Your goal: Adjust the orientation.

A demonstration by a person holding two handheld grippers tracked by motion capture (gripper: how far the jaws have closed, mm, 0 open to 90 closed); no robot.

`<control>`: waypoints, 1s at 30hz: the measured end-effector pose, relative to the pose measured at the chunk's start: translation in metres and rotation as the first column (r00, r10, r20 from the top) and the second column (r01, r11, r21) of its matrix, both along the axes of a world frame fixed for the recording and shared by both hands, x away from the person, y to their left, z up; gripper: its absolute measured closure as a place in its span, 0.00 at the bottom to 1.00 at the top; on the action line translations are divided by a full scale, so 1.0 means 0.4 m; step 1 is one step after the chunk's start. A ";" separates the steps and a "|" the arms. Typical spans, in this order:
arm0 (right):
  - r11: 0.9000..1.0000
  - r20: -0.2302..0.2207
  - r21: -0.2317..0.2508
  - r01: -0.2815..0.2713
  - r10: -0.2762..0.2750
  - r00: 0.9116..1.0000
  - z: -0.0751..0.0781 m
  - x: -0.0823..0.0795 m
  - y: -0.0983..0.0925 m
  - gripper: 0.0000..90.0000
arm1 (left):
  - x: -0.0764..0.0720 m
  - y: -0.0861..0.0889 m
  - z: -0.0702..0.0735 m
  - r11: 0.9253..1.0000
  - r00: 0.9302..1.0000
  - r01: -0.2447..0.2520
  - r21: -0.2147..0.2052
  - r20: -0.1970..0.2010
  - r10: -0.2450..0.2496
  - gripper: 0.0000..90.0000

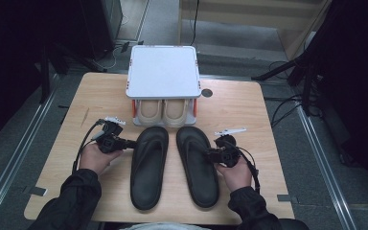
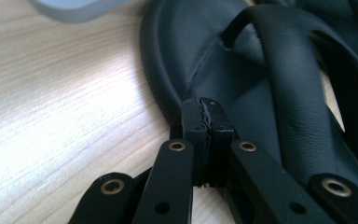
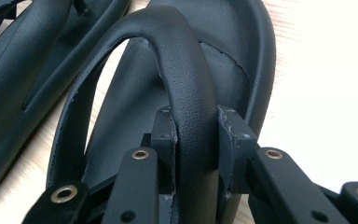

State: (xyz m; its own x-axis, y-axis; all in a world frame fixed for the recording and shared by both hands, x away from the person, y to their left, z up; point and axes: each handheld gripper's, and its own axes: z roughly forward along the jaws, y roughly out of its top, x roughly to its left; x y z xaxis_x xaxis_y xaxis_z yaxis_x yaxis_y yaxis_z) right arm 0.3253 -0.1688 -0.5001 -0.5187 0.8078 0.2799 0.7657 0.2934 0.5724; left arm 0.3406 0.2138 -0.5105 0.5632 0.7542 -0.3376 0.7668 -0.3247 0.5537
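Observation:
Two black flip-flops lie side by side on the wooden table (image 1: 249, 110), toes away from me. My left gripper (image 1: 133, 143) points at the outer rim of the left flip-flop (image 1: 148, 167). In the left gripper view its pads (image 2: 200, 119) press flat together at that rim (image 2: 168, 93), and nothing shows between them. From the right side, my right gripper (image 1: 207, 154) reaches onto the right flip-flop (image 1: 196, 167). In the right gripper view its jaws (image 3: 196, 126) are shut on the outer arm of the strap (image 3: 186, 70), which arches up from the sole (image 3: 247, 56).
A white shoe rack (image 1: 163, 72) stands at the table's far edge, just beyond the flip-flops' toes. A beige pair of shoes (image 1: 163, 111) sits under its top shelf. Bare wood lies to the left and right of the flip-flops. Dark floor and cables surround the table.

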 end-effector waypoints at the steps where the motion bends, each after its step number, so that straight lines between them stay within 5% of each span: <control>1: 1.000 0.000 0.000 0.000 0.000 1.000 0.000 0.000 0.000 0.79 | 0.000 0.000 0.000 1.000 1.000 0.000 0.000 0.000 0.000 1.00; 16: 1.000 -0.015 0.019 -0.016 0.017 1.000 -0.014 -0.002 0.022 0.79 | -0.015 -0.046 0.002 0.998 0.998 0.064 0.006 -0.019 -0.063 0.98; 25: 0.999 -0.008 0.031 -0.024 0.025 1.000 -0.018 -0.002 0.025 0.78 | -0.026 -0.078 -0.002 0.993 0.992 0.110 -0.039 -0.059 -0.112 0.98; 28: 0.999 -0.006 0.044 -0.031 0.031 0.999 -0.021 -0.003 0.029 0.77 | -0.041 -0.122 -0.006 0.984 0.984 0.175 0.043 -0.035 -0.174 0.96; 30: 0.999 0.004 0.038 -0.033 0.033 0.999 -0.021 -0.004 0.029 0.76 | -0.041 -0.125 0.000 0.985 0.985 0.170 0.035 -0.023 -0.169 0.97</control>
